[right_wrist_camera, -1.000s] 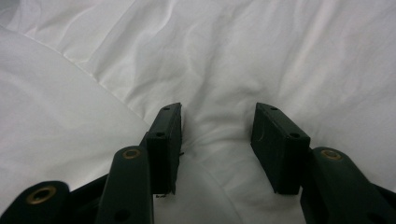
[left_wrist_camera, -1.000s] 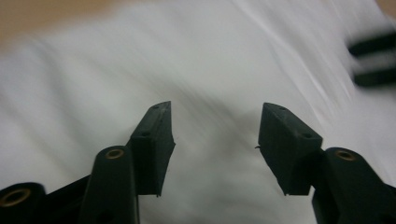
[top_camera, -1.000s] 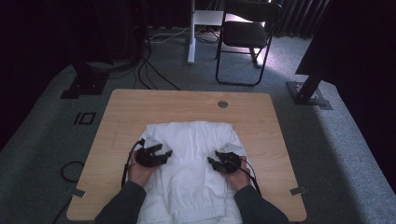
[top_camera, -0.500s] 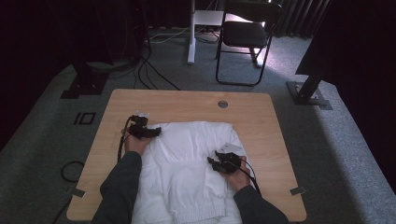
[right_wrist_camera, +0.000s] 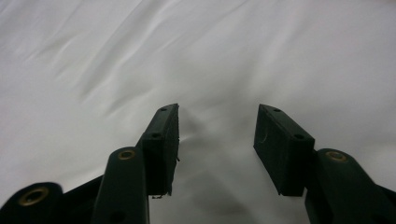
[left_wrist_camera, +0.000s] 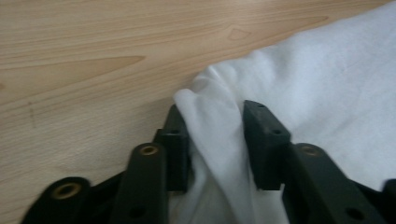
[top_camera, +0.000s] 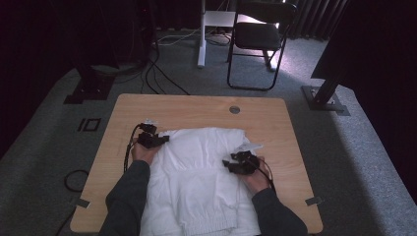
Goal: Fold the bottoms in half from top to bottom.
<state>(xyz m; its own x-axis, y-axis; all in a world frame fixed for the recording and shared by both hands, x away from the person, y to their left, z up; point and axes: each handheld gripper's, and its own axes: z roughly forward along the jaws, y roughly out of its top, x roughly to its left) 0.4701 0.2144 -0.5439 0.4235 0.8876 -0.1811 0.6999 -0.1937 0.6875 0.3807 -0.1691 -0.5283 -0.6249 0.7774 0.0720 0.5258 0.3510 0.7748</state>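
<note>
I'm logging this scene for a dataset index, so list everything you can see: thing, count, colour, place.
white garment: one, white, spread over the middle and near part of the table, a fold at its far left corner bunched up.
table: one, light wood, centre of the room.
round insert: one, grey, in the tabletop near the far edge.
folding chair: one, black, on the carpet beyond the table.
floor cables: several, black, on the grey carpet behind the table.
left gripper: one, black, at the garment's far left corner, the fold pinched between its jaws.
right gripper: one, black, jaws apart over the garment's right side.
</note>
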